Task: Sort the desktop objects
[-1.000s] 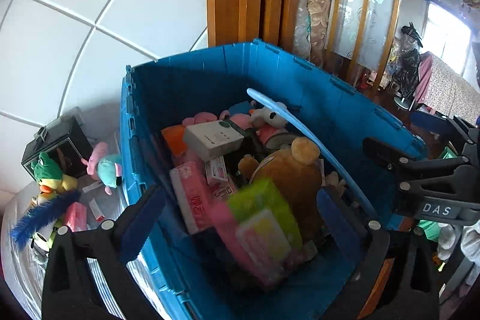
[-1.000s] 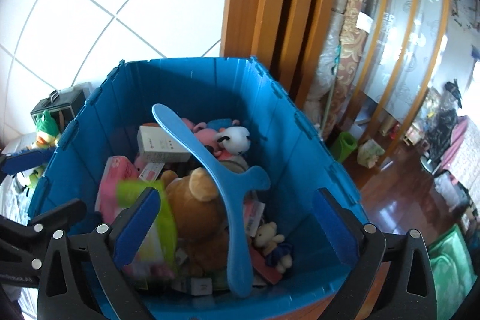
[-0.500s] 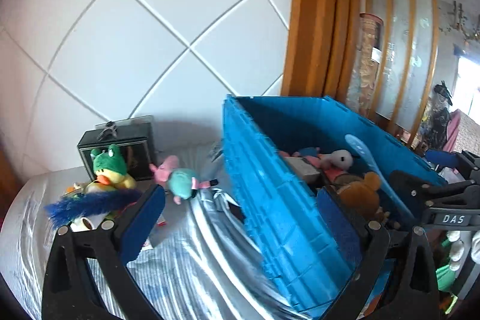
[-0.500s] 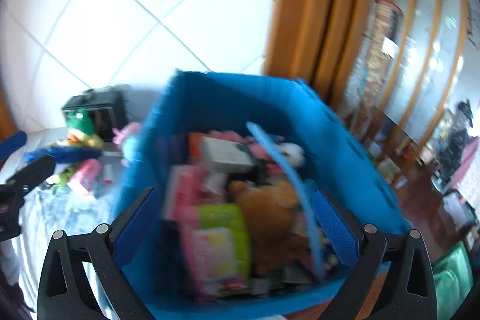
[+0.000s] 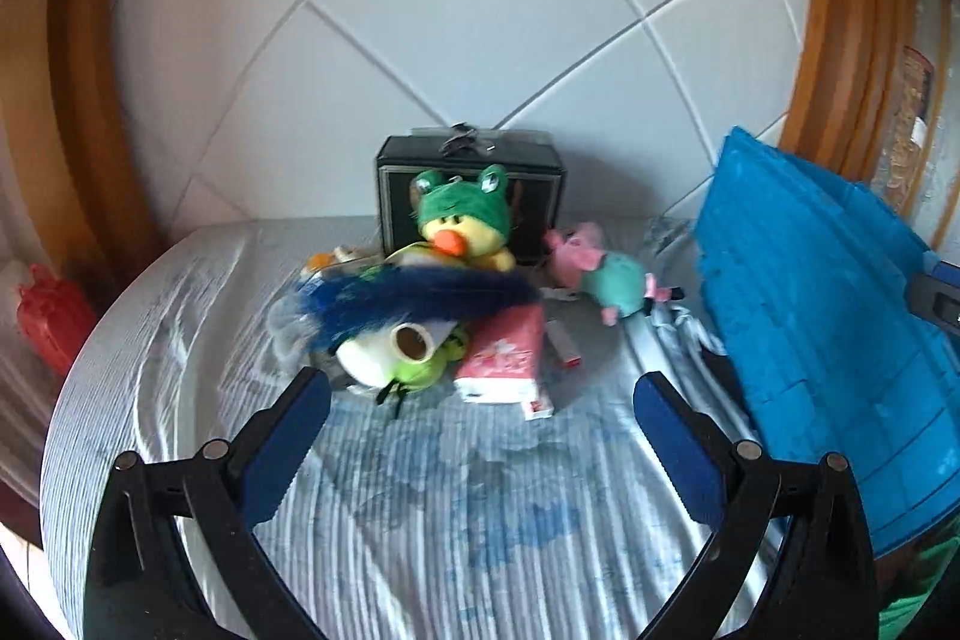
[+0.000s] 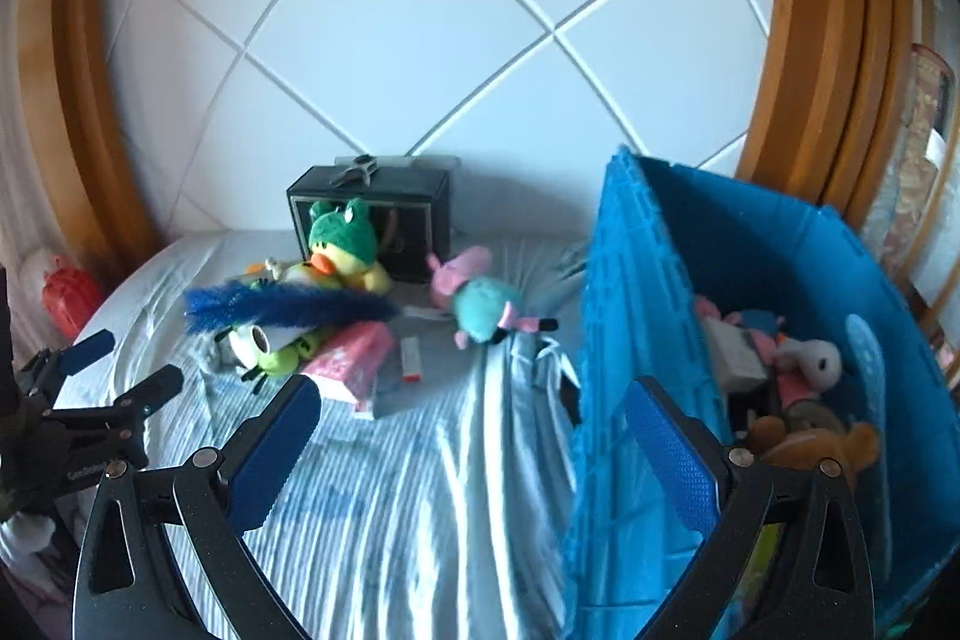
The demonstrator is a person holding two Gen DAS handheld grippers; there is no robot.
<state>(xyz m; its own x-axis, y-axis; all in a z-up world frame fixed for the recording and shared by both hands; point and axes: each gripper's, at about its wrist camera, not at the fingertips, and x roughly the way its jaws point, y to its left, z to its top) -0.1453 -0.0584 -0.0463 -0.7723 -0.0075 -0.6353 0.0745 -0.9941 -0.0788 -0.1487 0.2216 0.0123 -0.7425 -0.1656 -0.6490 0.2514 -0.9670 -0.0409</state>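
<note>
Both grippers spread wide and empty over the striped cloth, toys still heaped by the wall.

From the left wrist I see my left gripper [image 5: 480, 424] gaping wide, holding nothing, above the striped cloth [image 5: 456, 508]; ahead lie the duck plush in a green frog hat [image 5: 465, 220], a blue feather [image 5: 414, 295], a paper roll [image 5: 390, 349], a pink tissue pack [image 5: 504, 355] and a pig plush [image 5: 606, 268], with the blue crate [image 5: 822, 340] at the right. From the right wrist, my right gripper [image 6: 471, 427] is equally wide and empty, straddling the crate's near wall; inside the crate I make out a brown bear [image 6: 810, 445] and a white plush [image 6: 810, 358].
</note>
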